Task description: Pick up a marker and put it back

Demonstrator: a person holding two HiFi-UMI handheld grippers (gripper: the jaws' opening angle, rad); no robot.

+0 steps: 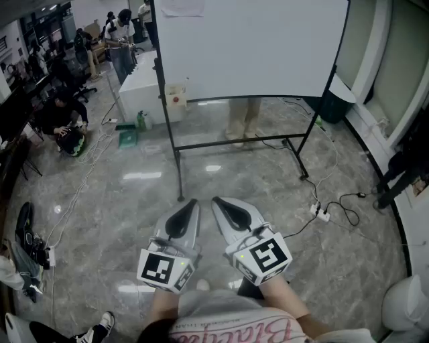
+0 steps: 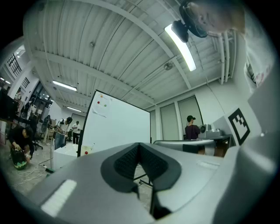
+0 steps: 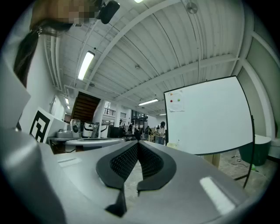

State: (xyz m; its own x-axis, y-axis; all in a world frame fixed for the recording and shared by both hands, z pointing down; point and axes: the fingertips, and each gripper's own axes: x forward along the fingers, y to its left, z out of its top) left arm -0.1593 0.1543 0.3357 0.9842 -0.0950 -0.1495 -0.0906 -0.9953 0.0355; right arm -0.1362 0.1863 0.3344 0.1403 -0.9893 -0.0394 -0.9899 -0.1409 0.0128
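well, left tongs [image 1: 191, 203] and right tongs [image 1: 217, 201] both sit clenched, empty, aimed at the whiteboard [image 1: 255, 47], apparently ready to begin.

Dim-ish hall, lit by ceiling tubes [image 2: 183, 46]; glare patches on glossy floor [image 1: 141, 175]. Gripper views heavily fisheyed, black corners, foreground soft.

I can read nothing for certain. Pink script runs across the person's shirt [image 1: 268, 329] at 6 o'clock, upside down to me. The sheet [image 1: 182, 7] on the whiteboard [image 1: 268, 47] at 12 o'clock is too small.
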